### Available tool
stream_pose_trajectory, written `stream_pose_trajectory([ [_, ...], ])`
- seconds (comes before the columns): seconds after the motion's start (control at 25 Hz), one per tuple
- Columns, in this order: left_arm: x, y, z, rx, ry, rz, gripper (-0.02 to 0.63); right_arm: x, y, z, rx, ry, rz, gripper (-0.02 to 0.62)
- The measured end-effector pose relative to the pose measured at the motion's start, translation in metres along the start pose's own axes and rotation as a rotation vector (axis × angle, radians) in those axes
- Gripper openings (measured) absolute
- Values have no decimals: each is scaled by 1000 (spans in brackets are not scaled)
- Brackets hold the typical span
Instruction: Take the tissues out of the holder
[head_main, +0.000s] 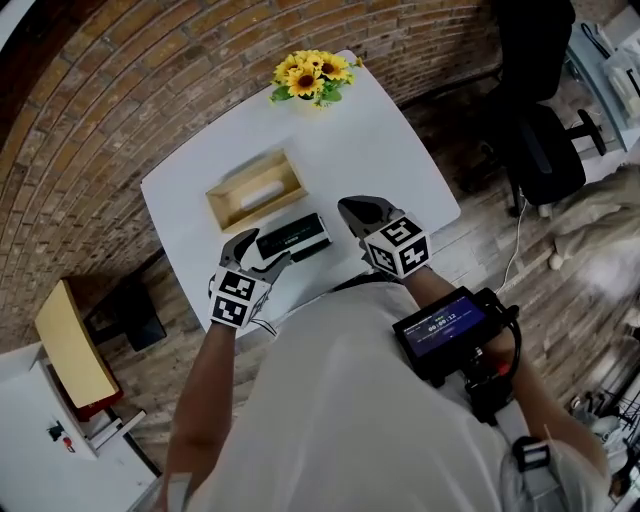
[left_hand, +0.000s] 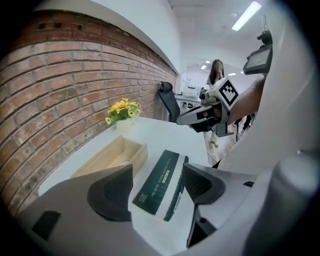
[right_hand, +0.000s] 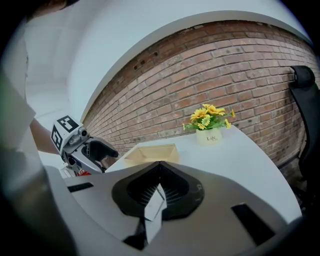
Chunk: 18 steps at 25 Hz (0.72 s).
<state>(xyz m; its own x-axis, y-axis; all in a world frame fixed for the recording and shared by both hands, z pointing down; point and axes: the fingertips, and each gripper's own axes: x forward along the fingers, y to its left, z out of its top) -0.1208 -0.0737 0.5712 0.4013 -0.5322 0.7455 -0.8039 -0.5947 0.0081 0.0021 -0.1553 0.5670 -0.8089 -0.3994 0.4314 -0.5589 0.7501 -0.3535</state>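
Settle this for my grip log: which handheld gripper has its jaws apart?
The left gripper: its jaws gape, with the dark green tissue pack seen between them, ungripped. The right gripper has its jaws closed together.

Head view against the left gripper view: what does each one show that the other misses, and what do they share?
Only the head view: the plank floor and a yellow-topped stand at the left. Only the left gripper view: ceiling lights and a person far off. Both: the white table, wooden holder, sunflowers, green tissue pack, right gripper.
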Motion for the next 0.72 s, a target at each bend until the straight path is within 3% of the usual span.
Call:
stream_pose_trajectory([
  [0.2, -25, 16, -4, -146, -135, 113, 220, 7, 21, 24, -64, -36, 75, 6],
  [0.24, -31, 19, -4, -177, -166, 143, 177, 7, 25, 27, -77, -40, 92, 6],
  [0.32, -40, 24, -5, -237, -227, 199, 27, 4, 34, 30, -89, -48, 118, 6],
  [0.48, -50, 25, -8, -318, -310, 241, 8, 1, 43, 30, -98, -44, 134, 6],
  [0.72, -50, 19, -13, -348, -331, 245, 8, 3, 46, 28, -117, -30, 146, 6],
])
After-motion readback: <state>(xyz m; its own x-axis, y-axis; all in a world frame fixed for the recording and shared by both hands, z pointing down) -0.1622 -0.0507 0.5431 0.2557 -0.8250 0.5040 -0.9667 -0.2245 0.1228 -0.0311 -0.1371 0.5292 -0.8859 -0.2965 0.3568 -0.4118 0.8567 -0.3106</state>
